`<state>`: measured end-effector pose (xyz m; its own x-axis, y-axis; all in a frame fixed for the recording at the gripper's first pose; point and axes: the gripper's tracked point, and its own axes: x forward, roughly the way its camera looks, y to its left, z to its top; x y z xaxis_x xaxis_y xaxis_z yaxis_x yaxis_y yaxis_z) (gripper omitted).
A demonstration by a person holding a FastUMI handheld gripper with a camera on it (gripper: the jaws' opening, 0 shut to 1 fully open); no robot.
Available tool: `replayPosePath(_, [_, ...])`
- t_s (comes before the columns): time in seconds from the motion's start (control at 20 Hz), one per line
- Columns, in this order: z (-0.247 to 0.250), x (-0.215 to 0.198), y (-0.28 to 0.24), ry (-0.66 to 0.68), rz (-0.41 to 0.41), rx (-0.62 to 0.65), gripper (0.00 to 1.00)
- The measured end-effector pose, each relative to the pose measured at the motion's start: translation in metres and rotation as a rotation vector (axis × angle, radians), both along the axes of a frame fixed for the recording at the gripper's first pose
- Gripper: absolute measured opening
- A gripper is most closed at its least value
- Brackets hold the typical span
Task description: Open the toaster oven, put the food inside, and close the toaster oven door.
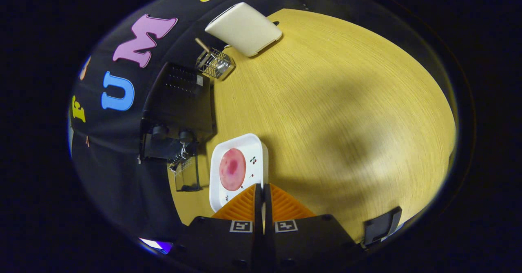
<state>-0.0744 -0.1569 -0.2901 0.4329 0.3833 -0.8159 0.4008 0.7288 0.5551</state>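
A white square plate (253,146) carries a round pink slice of food (232,169). My gripper (261,188) is shut on the plate's rim, with the orange fingers (242,205) pressed together and a white sliver of rim between them. The plate hangs above the wooden table (334,114), right beside the black toaster oven (179,97). The oven's glass door (187,177) is swung open next to the plate. Two knobs (185,136) show on the oven's front.
Beyond the oven stands a small wire basket (215,63) with a wooden handle, and further on a cream rounded box (244,28). A black clip (381,224) sits at the table's near edge. Bare wood spreads wide on the side away from the oven.
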Motion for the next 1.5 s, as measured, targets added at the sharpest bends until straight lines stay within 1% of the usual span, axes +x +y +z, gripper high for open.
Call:
replayPosePath(0.15, [0.024, -0.005, 0.015, -0.029, -0.045, 0.048, 0.05])
replayPosePath(0.4, [0.061, -0.027, 0.053, -0.068, -0.064, 0.128, 0.05])
replayPosePath(0.5, [0.074, -0.03, 0.077, -0.085, -0.078, 0.172, 0.05])
replayPosePath(0.7, [0.085, -0.024, 0.122, -0.093, -0.087, 0.244, 0.05])
replayPosePath(0.9, [0.08, -0.013, 0.167, -0.105, -0.045, 0.235, 0.05])
replayPosePath(1.2, [0.059, 0.011, 0.225, -0.104, -0.048, 0.24, 0.05])
replayPosePath(1.3, [0.049, 0.02, 0.237, -0.1, -0.06, 0.226, 0.05])
replayPosePath(1.5, [0.03, 0.052, 0.256, -0.102, -0.121, 0.222, 0.05])
